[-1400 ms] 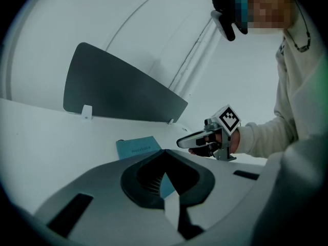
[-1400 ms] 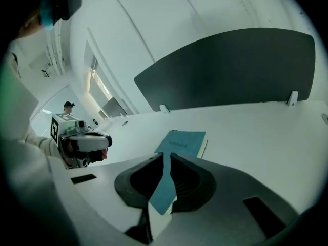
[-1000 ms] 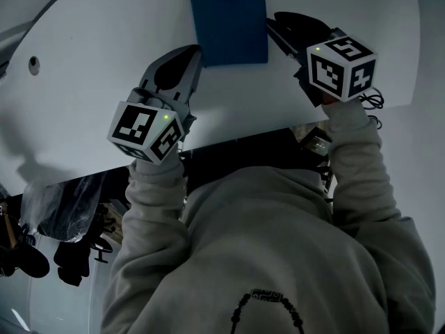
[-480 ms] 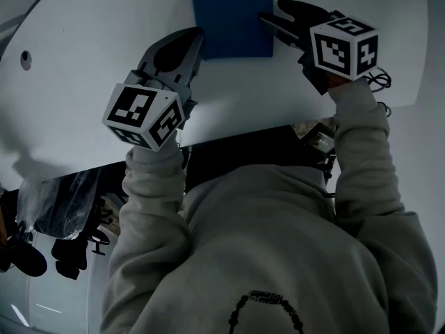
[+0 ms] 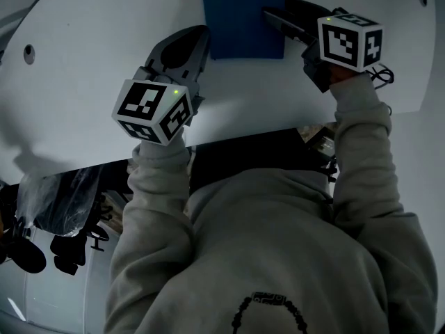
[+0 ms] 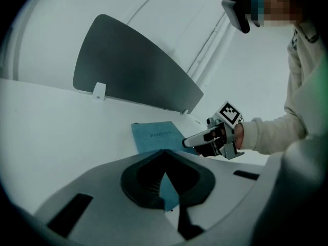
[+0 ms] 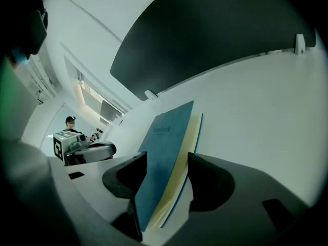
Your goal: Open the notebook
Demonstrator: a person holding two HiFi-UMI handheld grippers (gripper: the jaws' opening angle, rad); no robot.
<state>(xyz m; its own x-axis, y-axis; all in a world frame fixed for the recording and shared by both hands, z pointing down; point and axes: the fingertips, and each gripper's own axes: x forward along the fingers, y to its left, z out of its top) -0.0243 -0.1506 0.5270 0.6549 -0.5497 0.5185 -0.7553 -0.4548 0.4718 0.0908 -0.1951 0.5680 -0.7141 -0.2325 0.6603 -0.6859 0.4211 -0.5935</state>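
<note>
A blue notebook (image 5: 243, 16) lies shut on the white table (image 5: 90, 68), at the top middle of the head view. My right gripper (image 5: 278, 16) reaches in from the right, and its jaws have just been opening. They stand wide astride the notebook's (image 7: 171, 132) edge, cover and pale pages between them, with a gap on the page side. Coming in from the near left, my left gripper (image 5: 198, 44) has its tips together (image 6: 164, 151) at the notebook's (image 6: 154, 135) near corner. Blue shows through the gap behind the tips.
A dark grey panel (image 6: 128, 70) stands upright along the table's far side. The table's front edge (image 5: 243, 134) runs just before the person's chest, with a round hole (image 5: 29, 53) at the left. A cable (image 5: 379, 75) lies by the right hand.
The right gripper's jaws have opened, and one finger now lies over the notebook's right edge. Both hands have shifted slightly toward the notebook.
</note>
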